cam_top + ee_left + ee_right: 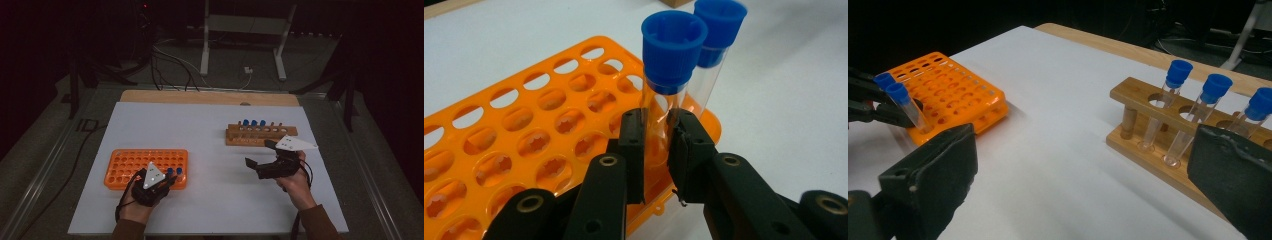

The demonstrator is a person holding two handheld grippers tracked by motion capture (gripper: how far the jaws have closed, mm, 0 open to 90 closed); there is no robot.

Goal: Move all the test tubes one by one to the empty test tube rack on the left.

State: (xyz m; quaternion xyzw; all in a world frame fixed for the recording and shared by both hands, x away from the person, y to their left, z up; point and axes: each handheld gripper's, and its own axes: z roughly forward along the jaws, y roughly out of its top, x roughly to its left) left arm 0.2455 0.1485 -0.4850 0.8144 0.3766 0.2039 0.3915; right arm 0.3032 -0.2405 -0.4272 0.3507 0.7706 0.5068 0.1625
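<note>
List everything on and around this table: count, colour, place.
orange rack: one, orange plastic, many round holes, near left of the table.
tubes in the orange rack: two, clear with blue caps, upright at the rack's near right corner; the nearer one is gripped.
wooden rack: one, brown, right of centre, farther back.
tubes in the wooden rack: three, clear with blue caps, upright in a row.
table: one, white top with a wood strip at the far edge.
metal stand: one, pale, on the floor beyond the table.
cables: several, on the floor behind.
left claw: black, shut on the nearer tube.
right claw: black, open, by the wooden rack.
</note>
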